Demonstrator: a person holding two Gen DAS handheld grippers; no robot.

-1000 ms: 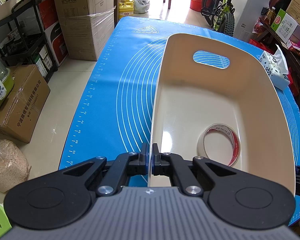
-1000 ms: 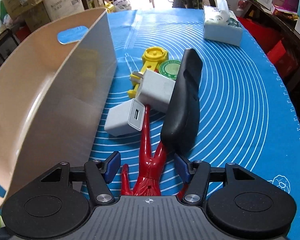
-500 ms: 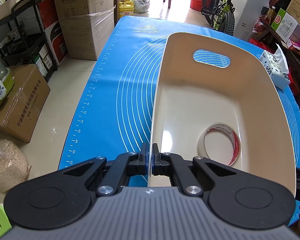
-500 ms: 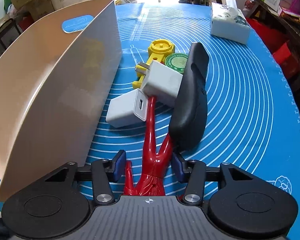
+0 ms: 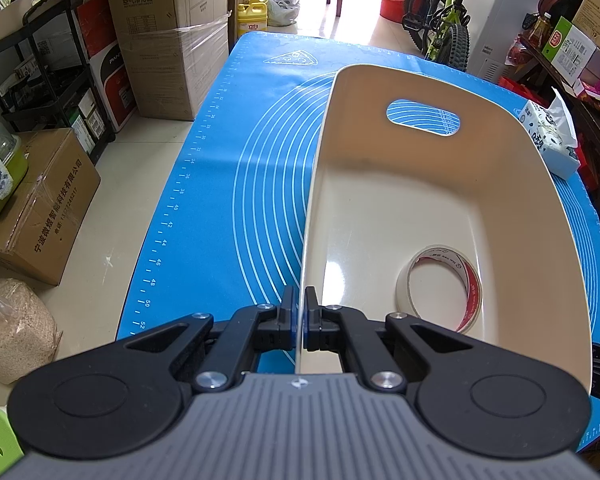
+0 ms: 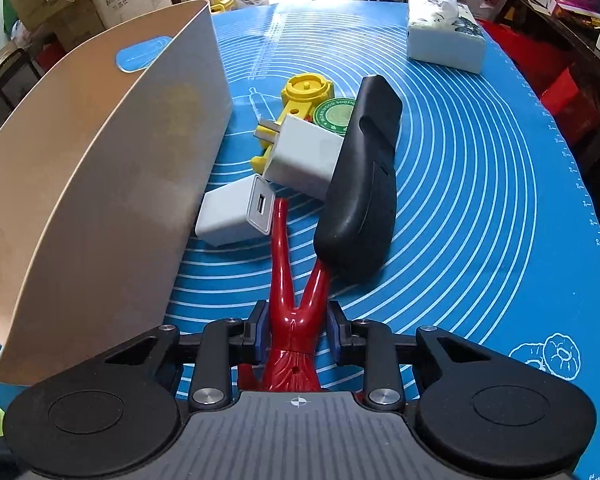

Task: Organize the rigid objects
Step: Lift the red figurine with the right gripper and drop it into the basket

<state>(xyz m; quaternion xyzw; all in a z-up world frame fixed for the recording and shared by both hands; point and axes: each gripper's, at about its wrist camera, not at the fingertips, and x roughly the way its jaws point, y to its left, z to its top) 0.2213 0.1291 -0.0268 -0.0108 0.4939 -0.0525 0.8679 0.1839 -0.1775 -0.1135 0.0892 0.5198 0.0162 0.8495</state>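
Two grippers, both angled down over a blue mat (image 5: 228,200).

Left wrist view: left gripper (image 5: 300,308) at lower centre, jaws pinched almost together on the thin near wall of a cream bin (image 5: 306,220), one pad on each face of it. Bin filling the right half of the frame, handle slot at its far end. Inside, on the floor at lower right, one roll of tape (image 5: 440,284), lying flat near the right wall.

Right wrist view: right gripper (image 6: 296,328) at lower centre, jaws narrow, just been closing, with the waist of a red figure (image 6: 292,332) between them. Pads hard by both sides of it; cannot tell whether pressing yet. Figure lying on the mat, legs pointing up the frame, one leg tucked under a black oblong case (image 6: 360,200), the other reaching to a white charger (image 6: 232,220). Second white charger (image 6: 304,156) just above, leaning on a yellow toy part (image 6: 306,90) and against the case. Green round tin (image 6: 336,114) wedged between yellow part and case. Bin's outer wall along the left of the frame, just beside the pile. Tissue pack (image 6: 444,44) at upper right, well apart.
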